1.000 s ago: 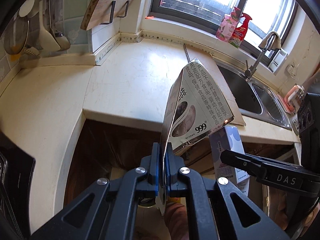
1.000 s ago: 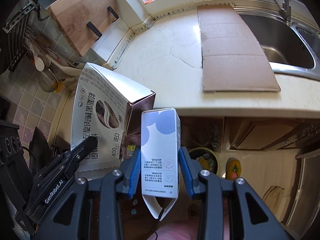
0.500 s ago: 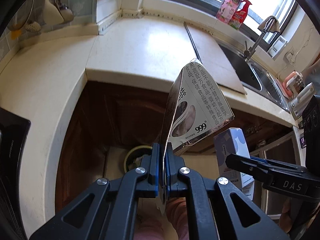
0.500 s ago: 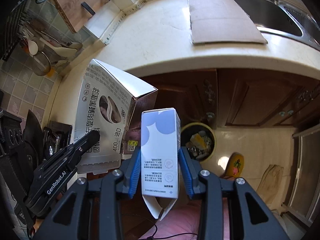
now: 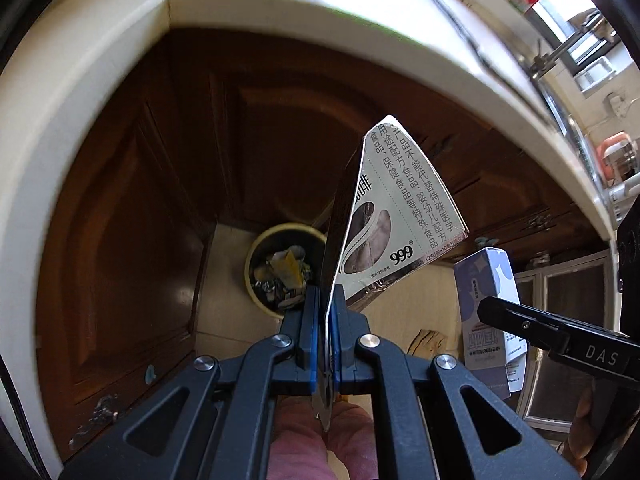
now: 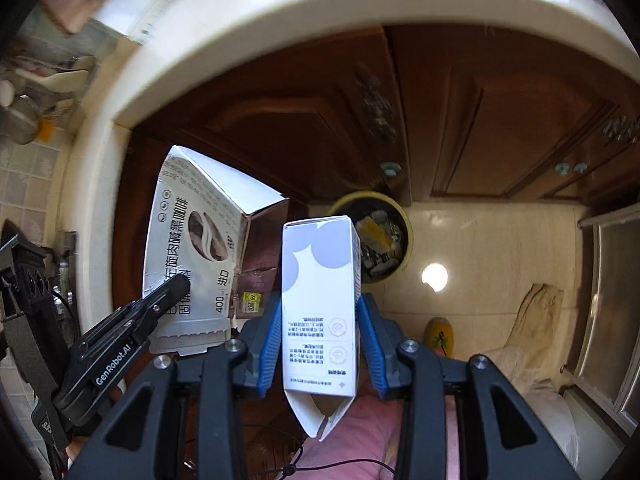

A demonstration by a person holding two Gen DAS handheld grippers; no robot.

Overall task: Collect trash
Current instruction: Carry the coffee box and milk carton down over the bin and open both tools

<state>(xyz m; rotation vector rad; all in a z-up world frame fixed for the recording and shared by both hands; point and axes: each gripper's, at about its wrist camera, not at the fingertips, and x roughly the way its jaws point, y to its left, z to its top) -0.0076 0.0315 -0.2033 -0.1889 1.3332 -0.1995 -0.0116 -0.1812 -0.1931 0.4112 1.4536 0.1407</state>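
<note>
Left wrist view: my left hand-held gripper (image 5: 328, 340) is closed on the thin edge of a flattened coffee carton (image 5: 394, 224), which stands upright above the blue pads (image 5: 309, 336). Beyond it, on the floor (image 5: 408, 304) against the dark wooden cabinet doors (image 5: 280, 128), sits a round yellow-rimmed trash bin (image 5: 262, 248) holding crumpled wrappers. The cream bench (image 5: 280, 4) curves across the far edge. At right, my right hand-held gripper (image 5: 500, 312) carries a small lavender-and-white box (image 5: 486, 280). Right wrist view: the coffee carton (image 6: 192, 248) appears at left, with the left hand-held gripper (image 6: 176, 286) across its lower face. At centre, my right hand-held gripper (image 6: 320, 340) clamps the lavender-and-white box (image 6: 320, 280) on both sides, upright, its near flap hanging open. The trash bin (image 6: 400, 232) lies just beyond the box, slightly right.
</note>
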